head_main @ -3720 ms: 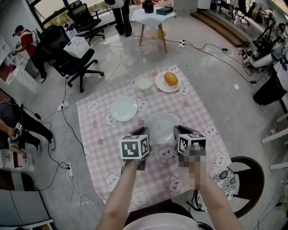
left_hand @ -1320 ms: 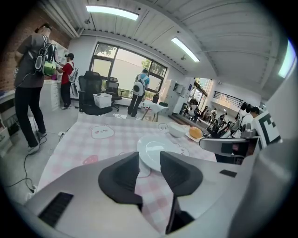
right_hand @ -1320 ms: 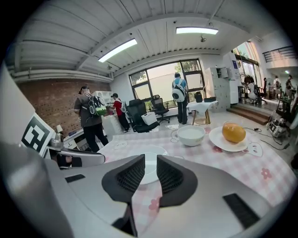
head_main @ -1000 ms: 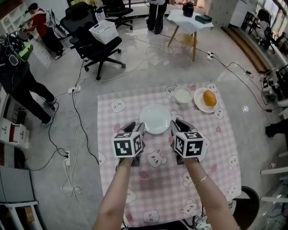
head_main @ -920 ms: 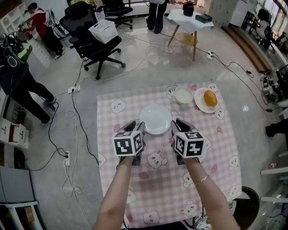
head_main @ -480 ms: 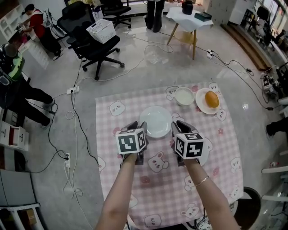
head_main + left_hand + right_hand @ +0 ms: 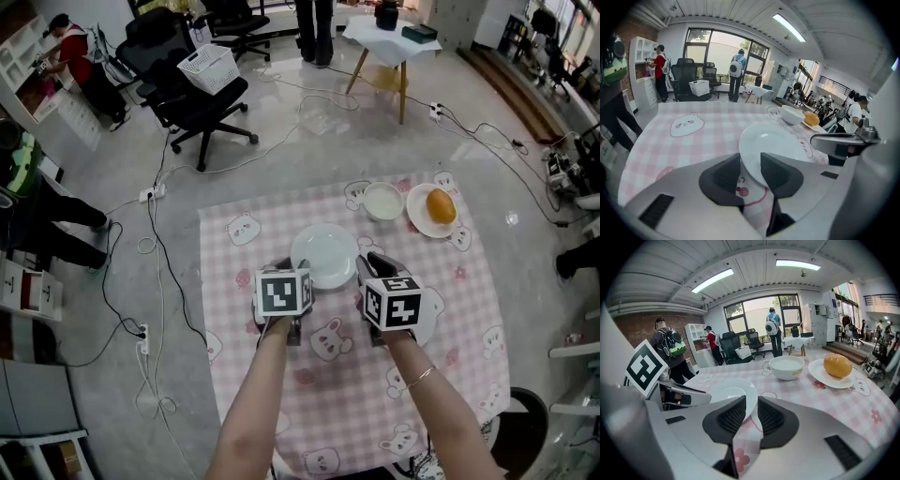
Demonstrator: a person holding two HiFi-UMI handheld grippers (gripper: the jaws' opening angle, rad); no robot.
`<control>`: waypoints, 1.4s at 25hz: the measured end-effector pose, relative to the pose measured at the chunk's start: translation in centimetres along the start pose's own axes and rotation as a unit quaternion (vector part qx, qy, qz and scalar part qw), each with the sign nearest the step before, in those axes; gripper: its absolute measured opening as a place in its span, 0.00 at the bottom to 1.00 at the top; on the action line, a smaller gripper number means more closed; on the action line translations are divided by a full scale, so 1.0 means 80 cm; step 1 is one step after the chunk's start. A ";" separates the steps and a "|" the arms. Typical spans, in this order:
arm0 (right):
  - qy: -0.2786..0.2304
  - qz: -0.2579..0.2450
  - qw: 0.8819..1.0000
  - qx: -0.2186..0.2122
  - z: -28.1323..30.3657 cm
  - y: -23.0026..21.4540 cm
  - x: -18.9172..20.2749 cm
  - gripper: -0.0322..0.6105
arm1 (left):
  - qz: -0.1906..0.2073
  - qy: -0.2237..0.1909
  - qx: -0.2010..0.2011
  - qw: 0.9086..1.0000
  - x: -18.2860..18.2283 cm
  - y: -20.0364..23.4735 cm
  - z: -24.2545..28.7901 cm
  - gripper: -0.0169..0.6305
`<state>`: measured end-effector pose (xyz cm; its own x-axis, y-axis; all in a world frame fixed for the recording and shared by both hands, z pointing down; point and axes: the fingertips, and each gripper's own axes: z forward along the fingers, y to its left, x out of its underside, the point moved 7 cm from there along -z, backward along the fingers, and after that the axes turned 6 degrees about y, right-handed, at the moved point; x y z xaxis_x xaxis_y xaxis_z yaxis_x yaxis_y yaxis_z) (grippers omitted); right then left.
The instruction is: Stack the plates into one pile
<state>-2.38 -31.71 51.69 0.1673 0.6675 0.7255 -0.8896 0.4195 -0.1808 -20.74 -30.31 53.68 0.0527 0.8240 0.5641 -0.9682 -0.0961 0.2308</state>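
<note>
Head view: round white ceramic plate pinched at 4 o'clock by right gripper; left gripper, jaws spread, just closing around 8 o'clock rim.

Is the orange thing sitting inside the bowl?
No, the orange thing lies on a white plate next to the bowl.

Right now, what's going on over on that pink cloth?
A person works tongs in each hand. The right tongs grip the rim of a white plate lying on the pink checked cloth. The left tongs have the plate's other side between their jaws, which have just been closing. A white bowl sits beyond.
</note>
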 end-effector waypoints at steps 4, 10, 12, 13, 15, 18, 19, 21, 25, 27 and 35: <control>0.012 -0.011 1.000 0.007 0.008 -0.001 -0.002 0.20 | 0.000 0.002 -0.001 1.000 0.000 -0.003 0.003 0.25; 0.050 -0.020 0.998 0.019 0.022 -0.012 -0.010 0.26 | -0.001 0.003 0.000 1.000 0.002 -0.007 0.007 0.25; 0.056 -0.023 0.998 0.018 0.023 -0.012 -0.015 0.27 | -0.001 0.003 0.000 1.000 0.001 -0.008 0.006 0.25; 0.059 -0.025 0.998 0.016 0.025 -0.011 -0.018 0.27 | -0.001 0.003 0.000 1.000 0.001 -0.008 0.005 0.25; 0.068 -0.029 0.997 0.010 0.031 -0.007 -0.024 0.28 | -0.002 0.002 0.000 1.000 0.000 -0.008 0.004 0.25; 0.079 -0.032 0.996 0.004 0.043 -0.003 -0.029 0.29 | -0.004 0.005 0.001 1.000 0.001 -0.007 0.005 0.25; 0.082 -0.032 0.996 0.001 0.046 -0.002 -0.031 0.29 | -0.004 0.005 0.001 1.000 0.001 -0.007 0.005 0.25; 0.089 -0.036 0.995 0.003 0.048 -0.003 -0.035 0.29 | -0.004 0.004 0.002 1.000 0.003 -0.010 0.004 0.25; 0.121 -0.049 0.991 0.017 0.060 -0.007 -0.037 0.30 | -0.004 0.002 0.003 1.000 0.004 -0.010 0.006 0.25; 0.142 -0.047 0.989 0.016 0.069 -0.009 -0.034 0.29 | -0.005 0.003 0.003 1.000 0.003 -0.008 0.007 0.25; 0.136 -0.004 0.991 -0.016 0.075 -0.011 -0.028 0.22 | -0.004 0.002 0.001 1.000 0.002 -0.005 0.007 0.24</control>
<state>-4.54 -37.24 54.19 0.2866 0.8030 0.5225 -0.8743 0.4422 -0.2001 -20.17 -30.44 54.11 0.0600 0.8270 0.5590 -0.9672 -0.0904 0.2375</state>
